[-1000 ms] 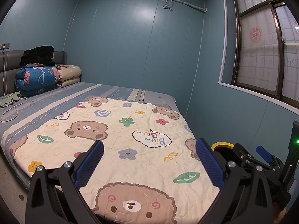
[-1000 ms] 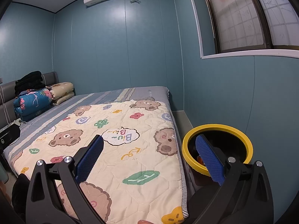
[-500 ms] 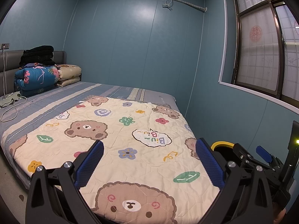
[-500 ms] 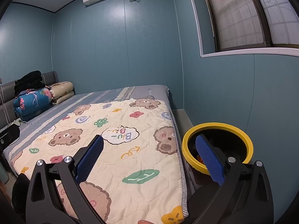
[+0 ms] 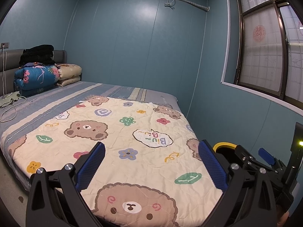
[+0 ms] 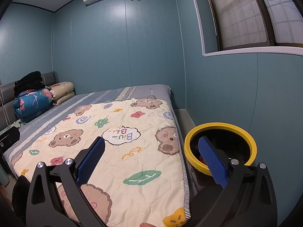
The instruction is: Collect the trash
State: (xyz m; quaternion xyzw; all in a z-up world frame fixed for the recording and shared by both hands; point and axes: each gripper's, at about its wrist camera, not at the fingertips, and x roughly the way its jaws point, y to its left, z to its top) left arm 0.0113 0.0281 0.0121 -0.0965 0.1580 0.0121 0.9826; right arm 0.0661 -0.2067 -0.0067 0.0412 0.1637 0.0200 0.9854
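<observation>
A black bin with a yellow rim (image 6: 219, 125) stands on the floor between the bed's right side and the wall; something orange shows inside it behind my finger. My right gripper (image 6: 151, 158) hangs open over the bed's near right corner, its right blue pad in front of the bin's mouth, with nothing between the pads. My left gripper (image 5: 151, 162) is open and empty above the bear-print quilt (image 5: 121, 143). In the left wrist view the bin's rim (image 5: 224, 144) peeks out behind the right gripper's body. No loose trash shows on the bed.
The bed (image 5: 56, 102) fills the room's left and middle, with folded quilts (image 5: 37, 75) and black clothes (image 5: 37, 54) stacked by the headboard. A cable (image 5: 11, 111) lies on the striped sheet. A narrow floor strip (image 6: 182, 117) runs along the windowed wall.
Both views have barely shifted; the right wrist view has drifted slightly so the bin sits a touch lower left. Both grippers stay open and empty.
</observation>
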